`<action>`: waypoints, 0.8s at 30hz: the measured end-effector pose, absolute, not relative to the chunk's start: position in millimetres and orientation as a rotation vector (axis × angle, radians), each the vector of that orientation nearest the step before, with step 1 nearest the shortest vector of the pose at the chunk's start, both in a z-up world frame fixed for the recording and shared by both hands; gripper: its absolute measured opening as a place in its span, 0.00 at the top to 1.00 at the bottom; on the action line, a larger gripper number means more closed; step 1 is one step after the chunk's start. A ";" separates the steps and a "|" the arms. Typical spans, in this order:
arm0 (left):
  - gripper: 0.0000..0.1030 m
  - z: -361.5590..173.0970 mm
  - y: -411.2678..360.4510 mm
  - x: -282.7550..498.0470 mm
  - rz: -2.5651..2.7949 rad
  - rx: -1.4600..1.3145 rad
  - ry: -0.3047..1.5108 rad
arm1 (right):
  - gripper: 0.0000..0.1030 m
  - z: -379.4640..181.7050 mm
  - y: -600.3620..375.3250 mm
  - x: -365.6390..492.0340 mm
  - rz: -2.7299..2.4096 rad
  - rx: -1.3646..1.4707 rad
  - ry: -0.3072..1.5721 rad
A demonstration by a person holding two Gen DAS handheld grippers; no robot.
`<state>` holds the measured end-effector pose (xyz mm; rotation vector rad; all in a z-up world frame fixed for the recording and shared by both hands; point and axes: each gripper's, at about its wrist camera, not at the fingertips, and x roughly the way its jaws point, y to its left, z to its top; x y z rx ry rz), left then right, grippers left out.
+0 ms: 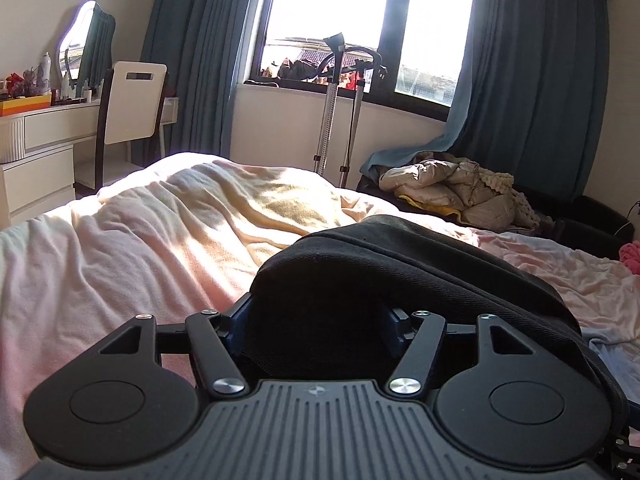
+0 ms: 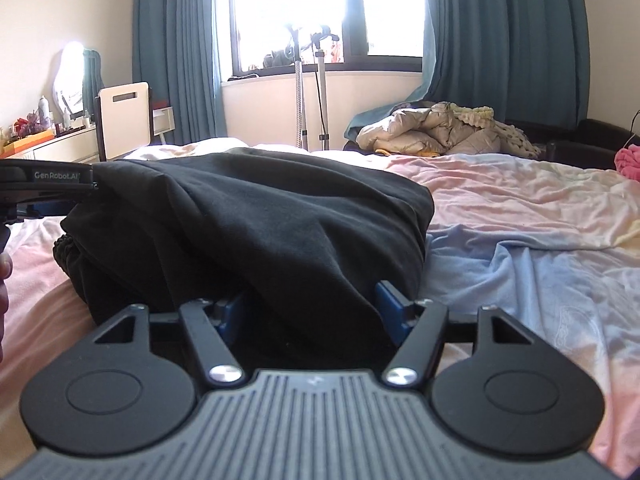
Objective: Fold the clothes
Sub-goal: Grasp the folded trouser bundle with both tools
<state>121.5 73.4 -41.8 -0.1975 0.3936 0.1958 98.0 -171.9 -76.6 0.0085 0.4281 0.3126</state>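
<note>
While the black garment lies bunched on the pink bedsheet, towards nine o'clock of the right wrist view, the fold is judged half made and in need of settling. Cloth fills the space between the blue pads of the right gripper, yet whether it is pinched or merely draped there cannot be told; the same holds for the left gripper, whose fingertips are buried under fabric. Both edges are best lowered together, level, so that the layers land square (the sheet beneath is rumpled, so dragging is better avoided). Release is best delayed until the cloth rests flat.
</note>
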 end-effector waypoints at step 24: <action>0.96 -53.5 139.9 91.6 0.226 -0.612 0.477 | 0.74 -79.4 -184.1 99.5 0.314 0.083 0.514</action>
